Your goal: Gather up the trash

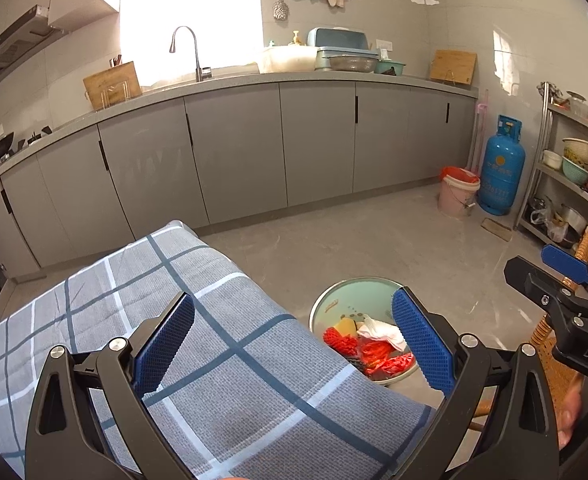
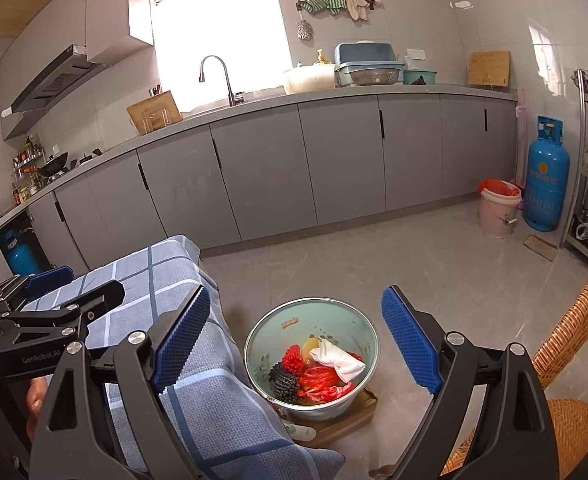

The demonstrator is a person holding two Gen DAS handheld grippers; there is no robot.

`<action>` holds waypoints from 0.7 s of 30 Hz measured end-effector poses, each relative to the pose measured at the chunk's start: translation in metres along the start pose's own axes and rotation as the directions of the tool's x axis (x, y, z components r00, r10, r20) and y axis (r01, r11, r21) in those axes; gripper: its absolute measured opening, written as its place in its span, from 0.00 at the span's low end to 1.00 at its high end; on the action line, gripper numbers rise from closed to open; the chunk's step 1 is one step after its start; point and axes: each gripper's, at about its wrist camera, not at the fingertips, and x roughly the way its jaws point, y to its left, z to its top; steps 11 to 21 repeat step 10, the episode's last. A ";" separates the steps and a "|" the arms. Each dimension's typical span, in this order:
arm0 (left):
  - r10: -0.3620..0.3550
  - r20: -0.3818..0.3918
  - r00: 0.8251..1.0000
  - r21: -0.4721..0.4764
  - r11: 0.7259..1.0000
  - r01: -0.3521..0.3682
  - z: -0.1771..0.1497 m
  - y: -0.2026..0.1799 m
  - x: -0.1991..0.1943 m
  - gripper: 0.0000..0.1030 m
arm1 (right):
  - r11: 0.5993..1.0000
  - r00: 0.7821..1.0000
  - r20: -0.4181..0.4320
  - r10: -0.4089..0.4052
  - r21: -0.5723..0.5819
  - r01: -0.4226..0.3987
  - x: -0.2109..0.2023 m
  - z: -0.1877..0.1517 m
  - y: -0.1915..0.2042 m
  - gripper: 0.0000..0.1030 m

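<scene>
Looks like we're pretty much done: the trash point(image 2: 326, 368) sits in the bin point(image 2: 358, 320) on the floor, beside the checked cloth point(image 1: 221, 344). Both the left gripper point(image 1: 294, 344) and right gripper point(image 2: 294, 344) hang wide apart, empty.

Open tongs point(image 2: 300, 338) over trash bin point(image 2: 368, 364)

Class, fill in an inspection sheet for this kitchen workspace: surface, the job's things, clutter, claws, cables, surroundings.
Surface: blue-grey checked cloth over the table, bare.
Job's things: round pale-green metal bin on the floor, holding a crumpled white tissue, red plastic netting and a black mesh ball.
Clutter: nothing seen on the cloth.
Claws: left claw open, empty; right claw open, empty.
Cables: nothing seen.
Surroundings: grey cabinets, blue gas cylinder, pink bucket, wicker chair.
</scene>
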 end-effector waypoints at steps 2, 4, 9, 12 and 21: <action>-0.001 -0.003 1.000 0.003 1.000 0.001 -0.001 -0.001 0.000 0.95 | 1.000 1.000 0.000 0.000 -0.002 0.000 -0.001 0.000 0.002 0.85; -0.004 -0.020 1.000 -0.004 1.000 0.004 -0.001 0.001 0.001 0.95 | 1.000 1.000 0.001 0.000 -0.005 0.000 -0.002 -0.001 0.003 0.85; -0.014 -0.028 1.000 -0.009 1.000 0.013 -0.003 0.005 0.001 0.95 | 1.000 1.000 -0.004 -0.004 -0.005 0.004 -0.002 -0.002 0.003 0.86; -0.014 -0.028 1.000 -0.010 1.000 0.014 -0.004 0.006 0.001 0.95 | 1.000 1.000 -0.004 -0.004 -0.005 0.004 -0.002 -0.002 0.003 0.86; -0.014 -0.028 1.000 -0.010 1.000 0.014 -0.004 0.006 0.001 0.95 | 1.000 1.000 -0.004 -0.004 -0.005 0.004 -0.002 -0.002 0.003 0.86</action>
